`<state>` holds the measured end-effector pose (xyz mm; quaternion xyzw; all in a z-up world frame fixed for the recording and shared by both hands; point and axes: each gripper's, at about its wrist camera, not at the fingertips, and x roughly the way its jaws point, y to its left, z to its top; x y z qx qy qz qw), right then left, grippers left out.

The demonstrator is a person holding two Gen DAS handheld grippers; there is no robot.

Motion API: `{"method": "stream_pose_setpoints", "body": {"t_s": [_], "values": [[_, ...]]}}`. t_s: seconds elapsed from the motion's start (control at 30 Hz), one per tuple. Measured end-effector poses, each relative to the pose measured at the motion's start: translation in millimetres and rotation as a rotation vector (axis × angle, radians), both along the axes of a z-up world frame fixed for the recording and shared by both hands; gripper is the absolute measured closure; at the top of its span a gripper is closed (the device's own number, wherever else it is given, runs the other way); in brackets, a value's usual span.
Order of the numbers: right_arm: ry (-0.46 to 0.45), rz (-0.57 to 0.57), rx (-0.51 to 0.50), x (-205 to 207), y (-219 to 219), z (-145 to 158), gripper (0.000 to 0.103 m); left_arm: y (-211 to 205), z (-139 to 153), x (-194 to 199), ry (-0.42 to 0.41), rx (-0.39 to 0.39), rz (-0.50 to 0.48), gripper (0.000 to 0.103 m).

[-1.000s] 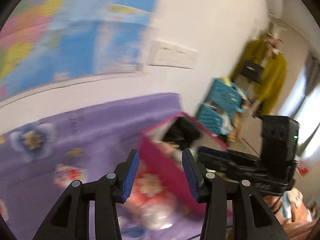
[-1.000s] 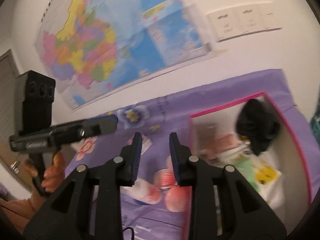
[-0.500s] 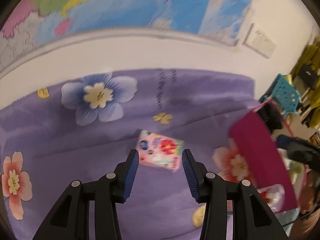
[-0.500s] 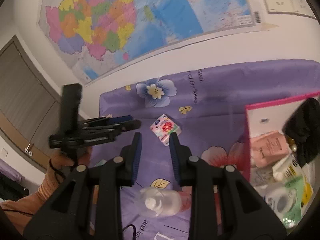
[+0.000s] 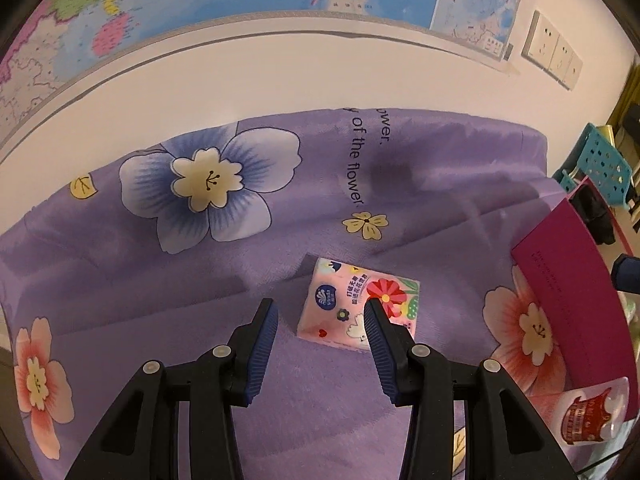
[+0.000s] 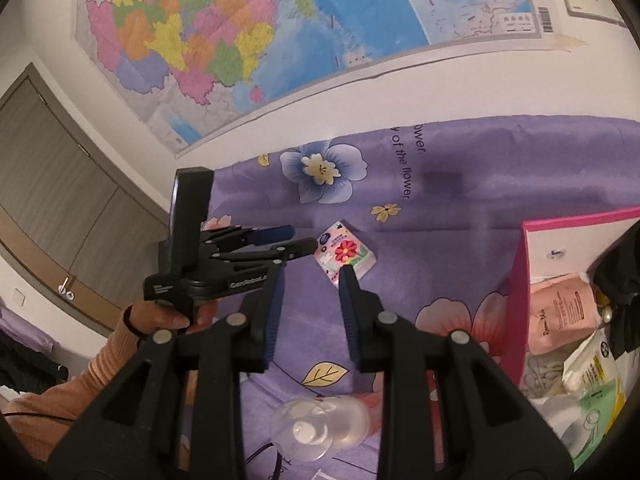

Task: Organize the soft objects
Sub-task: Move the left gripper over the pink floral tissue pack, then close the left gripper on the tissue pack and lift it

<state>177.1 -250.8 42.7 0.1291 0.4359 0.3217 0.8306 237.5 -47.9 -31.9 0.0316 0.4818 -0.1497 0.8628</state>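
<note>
My left tongs [image 5: 318, 320] stood open and empty just above the pink tissue pack [image 5: 356, 304], which lay flat on the purple flowered cloth [image 5: 160, 280] of the worktop, well apart from the pink box [image 6: 514, 300] where other soft packets were already lying. In the left wrist view the pack sat a little off centre, its near edge behind my right-hand finger [image 5: 380, 344], so I judged I must shift sideways before closing. My right tongs [image 6: 310, 304] were also open, holding nothing, above the cloth with a clear bottle [image 6: 316, 428] near them. The pack seemed to me very light and soft, with a smooth plastic wrap that could slip. I thought it best to take it across the two long sides, at the middle, and to squeeze only gently, because it would give under the pads and a corner grip could let it turn or fall.
</note>
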Motion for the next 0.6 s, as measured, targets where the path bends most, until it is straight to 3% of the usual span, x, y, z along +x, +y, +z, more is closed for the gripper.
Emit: {"method": "stream_pose_setpoints", "body": {"t_s": [0.23,0.6], "values": [[0.044,0.038,-0.002,13.4,7.4,-6.8,0.073,-2.4,-12.2,13.8,0.043,0.024,-0.011,0.058],[0.121,0.07,-0.02,35.8,14.5,-23.9,0.073,-2.9,-25.6,32.2,0.154,-0.073,-0.065,0.058]]}}
